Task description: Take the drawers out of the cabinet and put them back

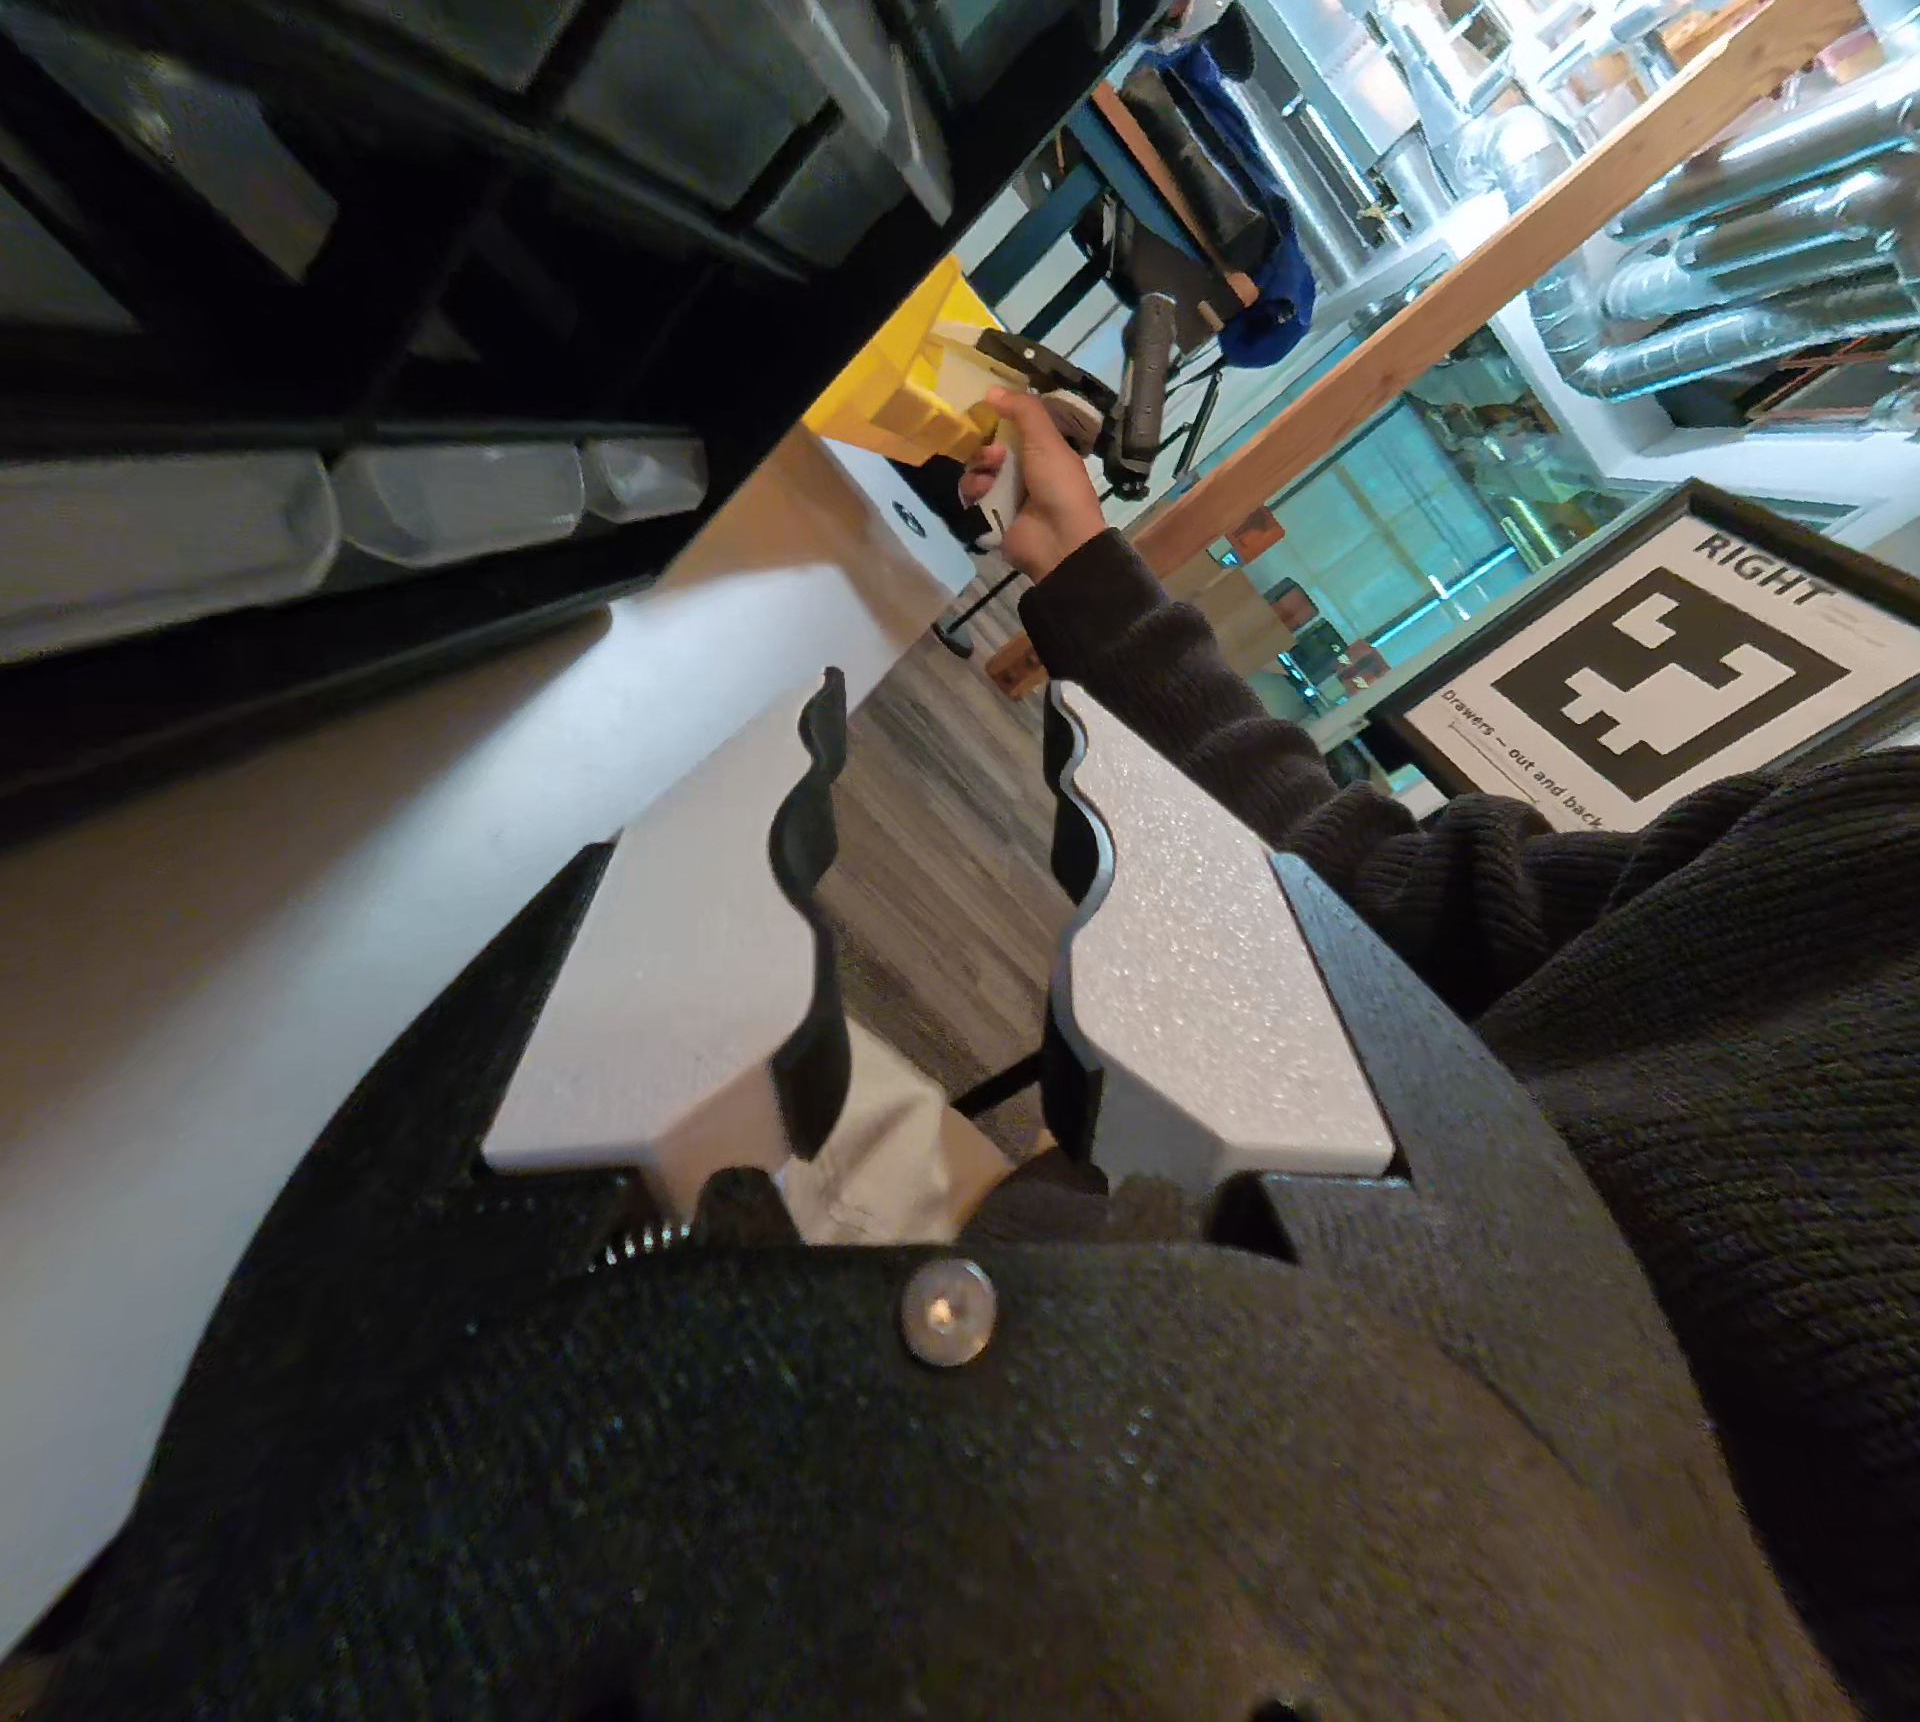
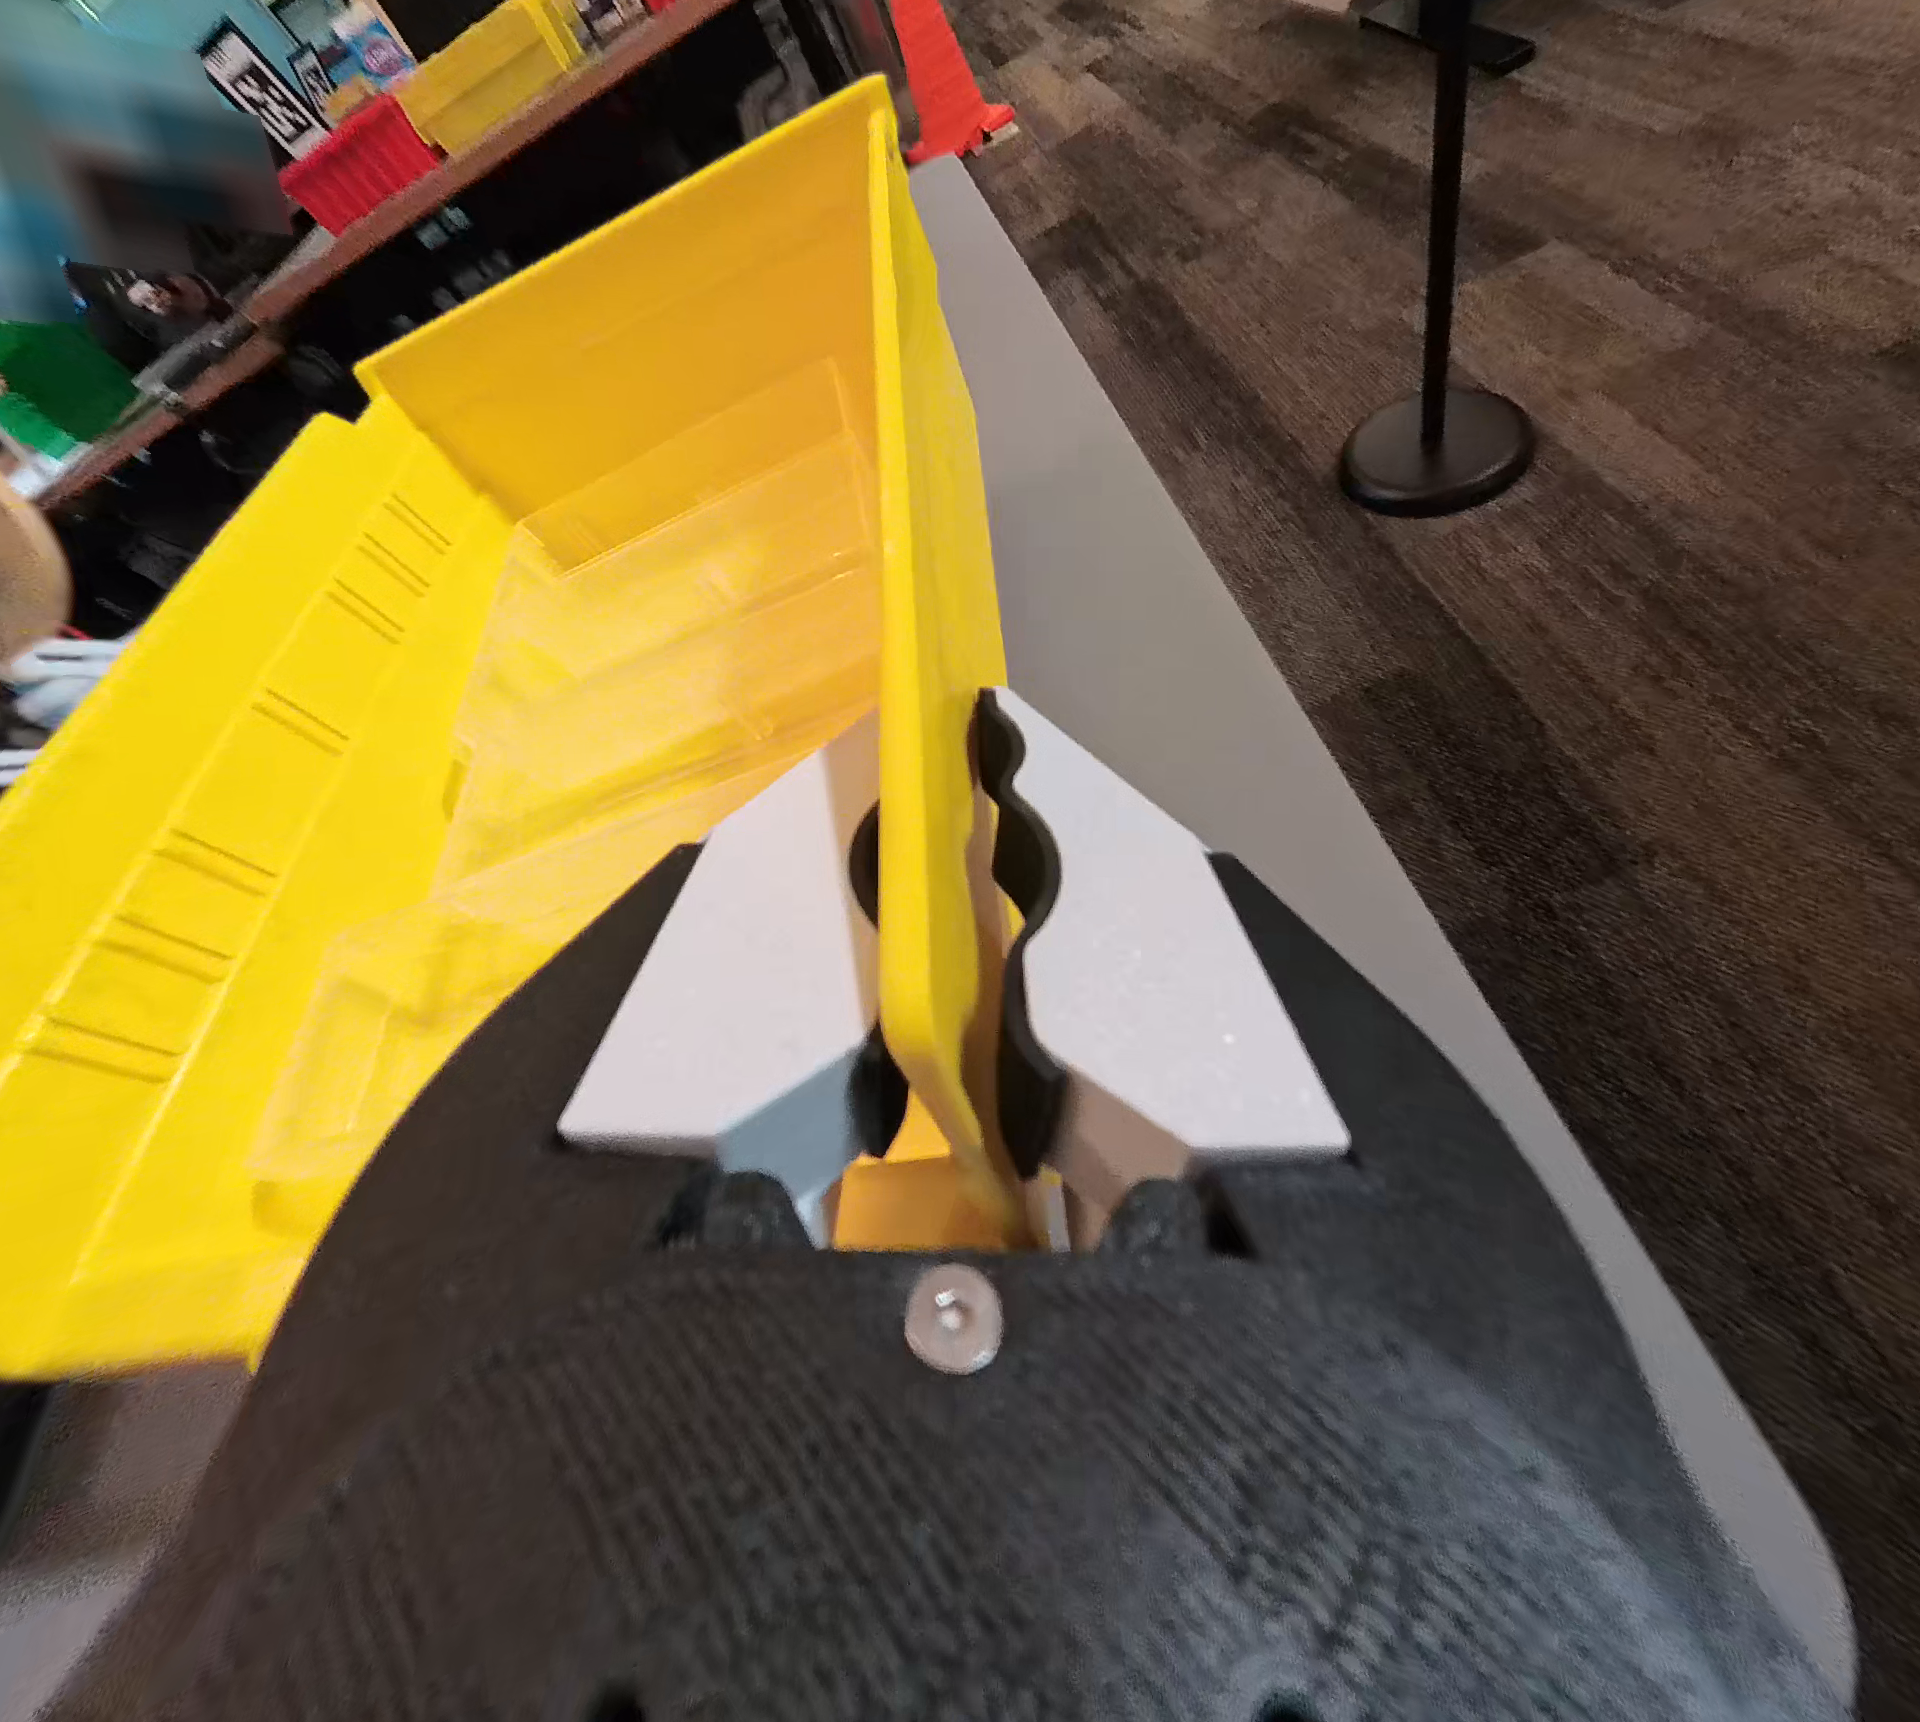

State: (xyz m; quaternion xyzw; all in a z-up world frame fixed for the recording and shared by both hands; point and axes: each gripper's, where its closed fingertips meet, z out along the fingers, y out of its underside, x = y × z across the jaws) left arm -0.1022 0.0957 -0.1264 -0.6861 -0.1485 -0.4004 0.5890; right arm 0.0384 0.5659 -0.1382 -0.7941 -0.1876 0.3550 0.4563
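Right tool clamped on the wall of a yellow bin near the counter edge, clear drawers inside. Left tool apart, empty, by the cabinet. Mid-task, probably; next, likely drawers back into slots.

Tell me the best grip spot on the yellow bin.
Grip the yellow bin by its thin upright side wall, coming from above the rim with one finger on each face. The right claw is already shut on that wall; the left claw is open.
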